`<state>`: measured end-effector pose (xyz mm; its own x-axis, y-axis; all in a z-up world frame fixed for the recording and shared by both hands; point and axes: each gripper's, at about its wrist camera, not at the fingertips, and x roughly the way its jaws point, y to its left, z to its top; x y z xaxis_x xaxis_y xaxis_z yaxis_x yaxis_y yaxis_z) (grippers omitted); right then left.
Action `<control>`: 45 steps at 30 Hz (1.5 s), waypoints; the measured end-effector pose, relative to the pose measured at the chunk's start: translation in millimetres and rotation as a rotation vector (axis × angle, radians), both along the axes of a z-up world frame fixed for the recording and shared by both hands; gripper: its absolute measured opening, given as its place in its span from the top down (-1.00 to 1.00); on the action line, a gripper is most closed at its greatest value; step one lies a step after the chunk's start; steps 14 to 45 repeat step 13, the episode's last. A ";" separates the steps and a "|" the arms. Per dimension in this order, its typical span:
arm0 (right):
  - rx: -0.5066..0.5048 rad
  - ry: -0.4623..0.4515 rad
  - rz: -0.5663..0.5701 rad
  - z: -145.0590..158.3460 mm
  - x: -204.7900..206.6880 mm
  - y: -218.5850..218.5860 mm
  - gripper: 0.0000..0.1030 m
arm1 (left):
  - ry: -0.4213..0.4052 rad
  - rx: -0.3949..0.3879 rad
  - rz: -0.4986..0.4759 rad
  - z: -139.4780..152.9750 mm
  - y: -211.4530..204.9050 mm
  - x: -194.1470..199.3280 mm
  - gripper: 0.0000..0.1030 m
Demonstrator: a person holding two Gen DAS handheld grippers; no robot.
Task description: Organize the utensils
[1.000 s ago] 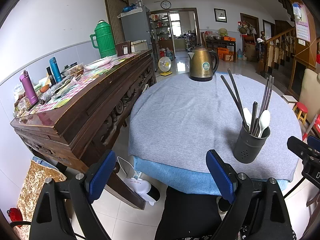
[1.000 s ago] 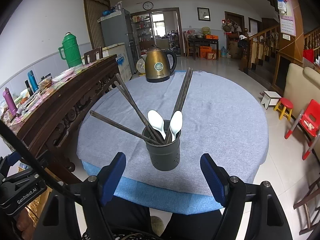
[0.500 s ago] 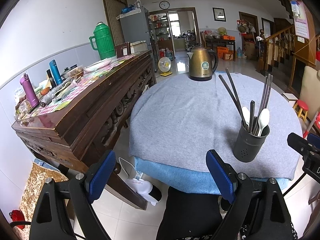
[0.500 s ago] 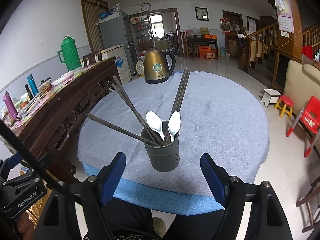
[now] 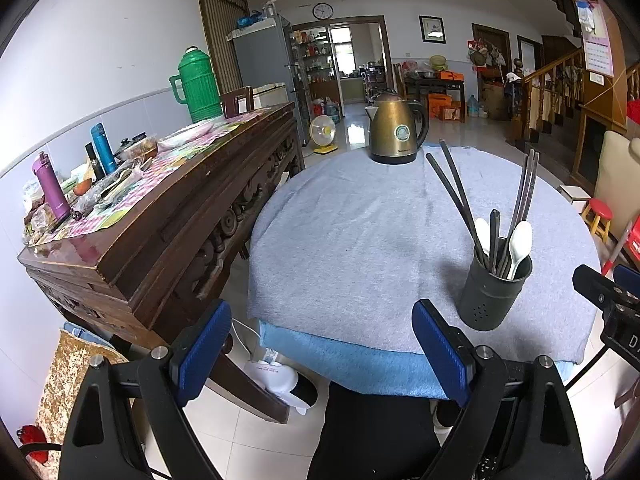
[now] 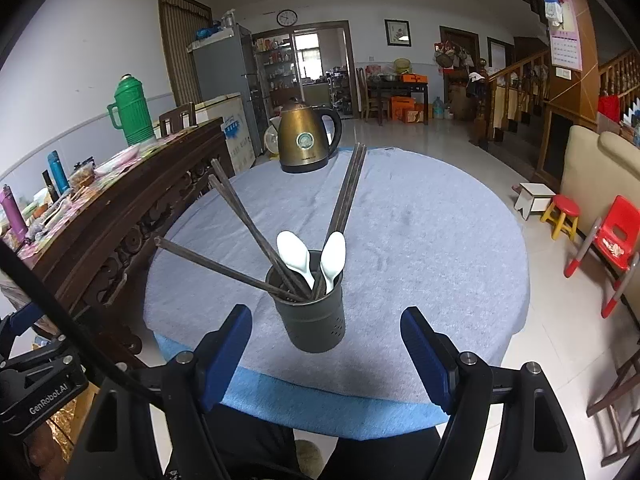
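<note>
The utensil holder stands near the table's near edge, containing chopsticks and two white spoons. Left gripper and right gripper both stand released, grasping nothing.

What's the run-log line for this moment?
left gripper: open, empty | right gripper: open, empty | chopsticks, spoons: in holder

A: Where does the left wrist view sit?
B: Off the desk's near-left edge, facing far across it.
A: And the right?
B: Nearer, centred on the utensil holder; both share the kettle.
</note>
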<state>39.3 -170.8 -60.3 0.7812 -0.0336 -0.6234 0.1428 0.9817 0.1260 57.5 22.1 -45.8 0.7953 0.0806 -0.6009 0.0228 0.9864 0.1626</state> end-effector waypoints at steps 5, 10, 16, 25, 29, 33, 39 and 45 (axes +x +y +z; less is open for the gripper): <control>-0.006 0.008 -0.001 -3.2 3.4 -3.9 -0.55 | 0.014 -0.001 -0.004 -2.6 -3.2 6.8 -0.78; 0.007 0.022 -0.011 -9.2 10.0 -12.8 -0.55 | 0.017 0.003 -0.004 -5.7 -7.1 14.1 -0.78; 0.030 0.024 -0.030 -13.5 14.9 -27.7 -0.55 | 0.061 -0.014 -0.005 -12.3 -5.0 32.8 -0.78; 0.030 0.024 -0.030 -13.5 14.9 -27.7 -0.55 | 0.061 -0.014 -0.005 -12.3 -5.0 32.8 -0.78; 0.030 0.024 -0.030 -13.5 14.9 -27.7 -0.55 | 0.061 -0.014 -0.005 -12.3 -5.0 32.8 -0.78; 0.030 0.024 -0.030 -13.5 14.9 -27.7 -0.55 | 0.061 -0.014 -0.005 -12.3 -5.0 32.8 -0.78; 0.030 0.024 -0.030 -13.5 14.9 -27.7 -0.55 | 0.061 -0.014 -0.005 -12.3 -5.0 32.8 -0.78; 0.030 0.024 -0.030 -13.5 14.9 -27.7 -0.55 | 0.061 -0.014 -0.005 -12.3 -5.0 32.8 -0.78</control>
